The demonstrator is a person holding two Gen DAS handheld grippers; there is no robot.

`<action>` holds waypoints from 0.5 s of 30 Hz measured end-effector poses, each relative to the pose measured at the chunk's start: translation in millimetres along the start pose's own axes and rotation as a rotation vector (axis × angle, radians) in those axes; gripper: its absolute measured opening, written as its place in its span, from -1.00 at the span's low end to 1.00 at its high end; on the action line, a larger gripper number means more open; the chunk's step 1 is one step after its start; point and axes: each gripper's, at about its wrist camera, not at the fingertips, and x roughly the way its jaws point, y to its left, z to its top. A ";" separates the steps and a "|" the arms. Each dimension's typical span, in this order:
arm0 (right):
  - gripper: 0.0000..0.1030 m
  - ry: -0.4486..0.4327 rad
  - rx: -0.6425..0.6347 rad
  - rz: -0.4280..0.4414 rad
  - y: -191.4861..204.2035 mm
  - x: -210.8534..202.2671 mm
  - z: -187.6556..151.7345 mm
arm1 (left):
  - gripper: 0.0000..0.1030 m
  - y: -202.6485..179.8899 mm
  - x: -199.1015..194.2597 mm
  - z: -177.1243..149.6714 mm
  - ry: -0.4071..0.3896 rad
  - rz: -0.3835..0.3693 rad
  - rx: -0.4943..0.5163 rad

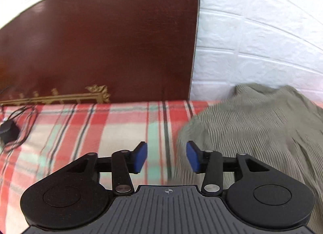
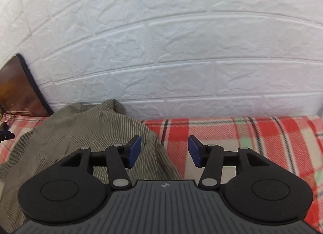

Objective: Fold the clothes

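Note:
An olive-green striped garment (image 1: 252, 125) lies crumpled on a red, cream and green plaid blanket (image 1: 84, 125), up against the wall. In the left wrist view it fills the right side, and my left gripper (image 1: 166, 156) hovers open over its left edge, blue pads apart with nothing between them. In the right wrist view the same garment (image 2: 80, 133) lies at the left. My right gripper (image 2: 164, 151) stands open above the garment's right edge, its left pad (image 2: 134, 149) over the cloth and its right pad over the plaid blanket (image 2: 252, 137). Neither gripper holds the cloth.
A dark brown wooden headboard (image 1: 101, 42) with gold ornament rises behind the bed at the left. A white brick-pattern wall (image 2: 171, 42) backs the bed. A small black device (image 1: 8, 131) with thin cables lies on the blanket at far left.

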 end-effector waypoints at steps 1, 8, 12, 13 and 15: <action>0.12 0.002 0.004 -0.003 -2.8 -12.9 -8.3 | 0.26 0.0 -10.5 -8.5 0.008 0.000 0.017; 0.18 0.032 0.025 -0.035 -12.9 -89.5 -84.4 | 0.42 -14.8 -59.3 -77.3 0.066 0.002 0.143; 0.21 0.065 -0.009 -0.104 -13.1 -100.5 -112.2 | 0.49 -20.2 -56.3 -90.8 0.081 0.026 0.166; 0.21 0.069 -0.014 -0.119 -13.0 -98.6 -114.5 | 0.49 -21.8 -54.0 -90.9 0.080 0.035 0.168; 0.22 0.069 -0.014 -0.127 -12.2 -92.5 -114.2 | 0.53 -23.9 -49.3 -90.4 0.080 0.040 0.158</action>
